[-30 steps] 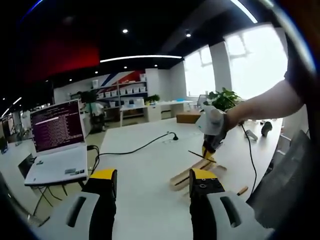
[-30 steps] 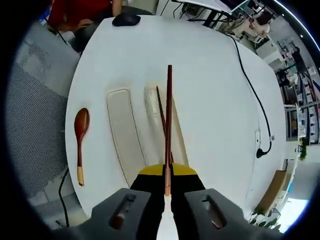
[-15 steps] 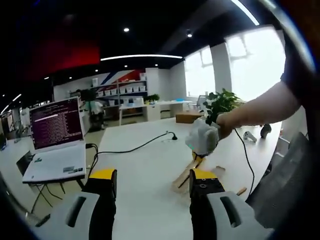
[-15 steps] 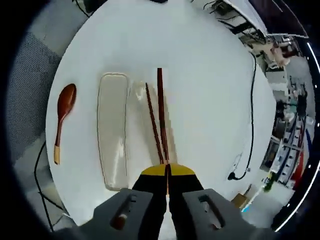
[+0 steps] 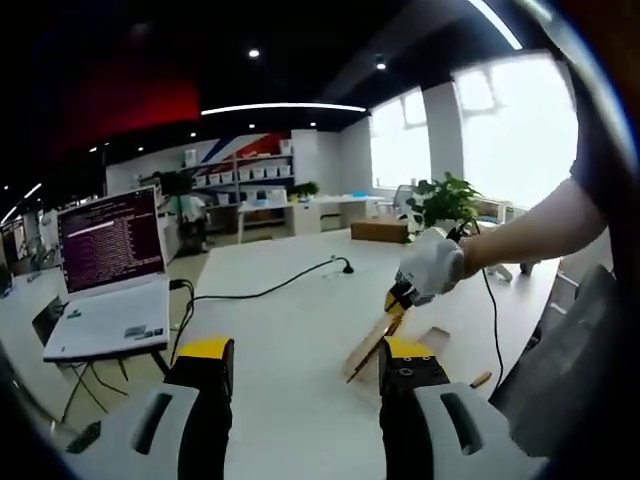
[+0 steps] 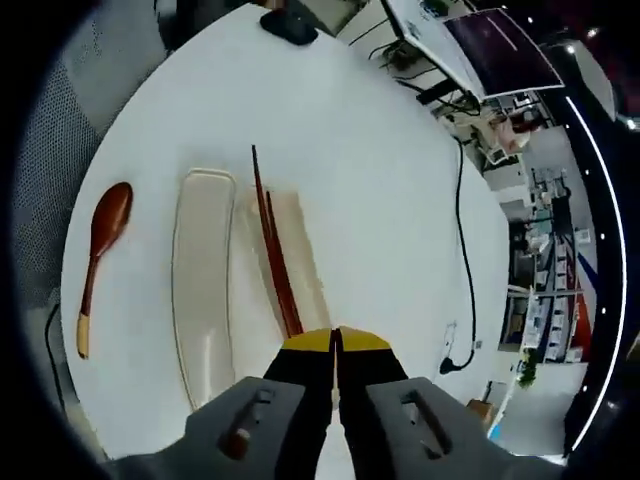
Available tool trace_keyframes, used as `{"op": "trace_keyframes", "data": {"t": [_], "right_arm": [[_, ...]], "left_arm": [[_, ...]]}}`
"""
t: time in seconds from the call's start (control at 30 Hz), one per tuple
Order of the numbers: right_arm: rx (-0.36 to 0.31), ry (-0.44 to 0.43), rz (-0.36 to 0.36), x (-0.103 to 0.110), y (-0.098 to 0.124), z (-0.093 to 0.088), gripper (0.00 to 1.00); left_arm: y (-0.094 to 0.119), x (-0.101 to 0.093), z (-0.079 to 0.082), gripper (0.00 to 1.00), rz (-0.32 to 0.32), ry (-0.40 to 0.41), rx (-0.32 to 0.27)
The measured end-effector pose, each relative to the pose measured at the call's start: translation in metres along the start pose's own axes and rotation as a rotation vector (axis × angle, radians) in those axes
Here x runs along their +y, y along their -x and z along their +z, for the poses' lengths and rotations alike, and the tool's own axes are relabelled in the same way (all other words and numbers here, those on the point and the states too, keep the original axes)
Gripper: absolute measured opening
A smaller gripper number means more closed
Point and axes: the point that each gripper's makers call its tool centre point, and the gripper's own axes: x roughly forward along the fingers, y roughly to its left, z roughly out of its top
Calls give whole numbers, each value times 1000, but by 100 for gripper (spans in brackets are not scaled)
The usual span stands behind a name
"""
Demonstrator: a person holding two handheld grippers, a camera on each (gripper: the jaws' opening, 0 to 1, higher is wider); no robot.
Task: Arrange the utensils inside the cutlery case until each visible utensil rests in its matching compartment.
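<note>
A pale cutlery case (image 6: 300,250) lies open on the white table, with its second long tray (image 6: 200,280) beside it on the left. Two dark red chopsticks (image 6: 270,240) lie side by side in the right tray; their near ends run under my right gripper's left jaw tip. The right gripper (image 6: 336,345) is shut just above that end of the case, with nothing visible between the jaws. A brown wooden spoon (image 6: 98,255) lies on the table left of the trays. My left gripper (image 5: 305,375) hangs open above the table, short of the case (image 5: 368,348), right gripper (image 5: 428,268) and spoon (image 5: 484,380).
An open laptop (image 5: 108,275) stands at the table's left edge, and a black cable (image 5: 265,293) runs across the middle. A dark computer mouse (image 6: 288,24) lies at the far edge. A person's arm (image 5: 530,225) reaches in from the right. A grey mesh chair (image 6: 55,150) stands by the spoon's side.
The chopstick that stood out of the right jaws now lies in the tray next to the other one. The right gripper has shifted along the case. The left gripper has stayed put.
</note>
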Motion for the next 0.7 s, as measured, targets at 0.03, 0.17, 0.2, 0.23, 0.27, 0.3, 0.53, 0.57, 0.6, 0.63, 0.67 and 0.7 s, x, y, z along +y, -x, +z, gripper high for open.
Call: {"op": "trace_keyframes", "data": {"t": [0.03,0.17,0.2,0.23,0.27,0.3,0.53,0.57,0.6,0.63,0.67,0.7], "right_arm": [[-42,-66,31,4,0,2,2],[-165,-144,127,9,-5,3,7],[-181,-157,158,10,-9,3,6],[-173,-174,196,13,-12,2,6],[-181,-190,236,16,-16,2,6],[-181,-186,223,13,-20,0,5],[-171,-216,340,28,-33,0,0],[-173,-200,340,29,-33,4,0],[-184,-200,363,33,-34,11,0],[-190,-199,384,37,-34,15,0],[-189,-169,382,38,-37,19,0],[-178,-146,375,38,-39,19,0]], "left_arm": [[0,-1,0,60,0,-2,1],[-2,-3,-2,60,-4,-3,15],[-2,-3,-2,60,-3,-2,18],[-2,-4,-2,60,-3,-3,20],[-2,-4,-3,60,-5,-3,26],[-2,-4,-3,60,-5,-6,28],[-1,-4,-5,60,3,-13,36],[-1,-4,-5,60,4,-15,36],[-1,-4,-5,60,4,-15,36],[-1,-4,-5,60,5,-15,37],[-1,-4,-5,60,5,-14,38],[-1,-3,-5,60,6,-14,38]]}}
